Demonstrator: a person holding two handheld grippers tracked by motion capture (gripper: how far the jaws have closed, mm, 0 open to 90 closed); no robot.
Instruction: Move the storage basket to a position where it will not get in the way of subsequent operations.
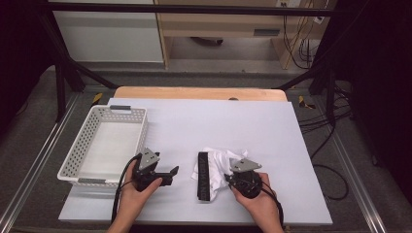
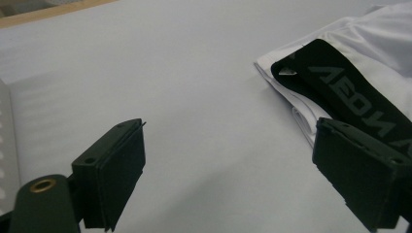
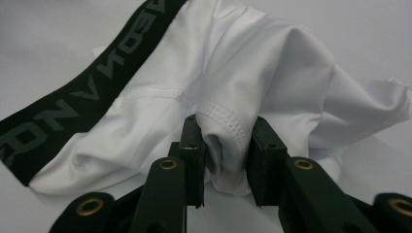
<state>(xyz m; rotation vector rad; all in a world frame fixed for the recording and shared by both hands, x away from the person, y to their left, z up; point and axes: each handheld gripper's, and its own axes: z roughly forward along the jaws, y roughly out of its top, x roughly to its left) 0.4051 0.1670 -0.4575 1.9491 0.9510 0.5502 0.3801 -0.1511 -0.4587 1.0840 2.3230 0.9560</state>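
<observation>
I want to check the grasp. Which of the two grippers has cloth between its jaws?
The right gripper: a fold of the white garment sits between its jaws. The left gripper is open over bare table.

a: what is noted of the left gripper?

b: it is held low in the left hand, jaws spread wide, nothing between the pads.

a: and the right gripper?

b: it is gripped by the right hand, pointed toward the left one. its jaws are drawn close together, and a fold of white fabric is pinched between them.
</observation>
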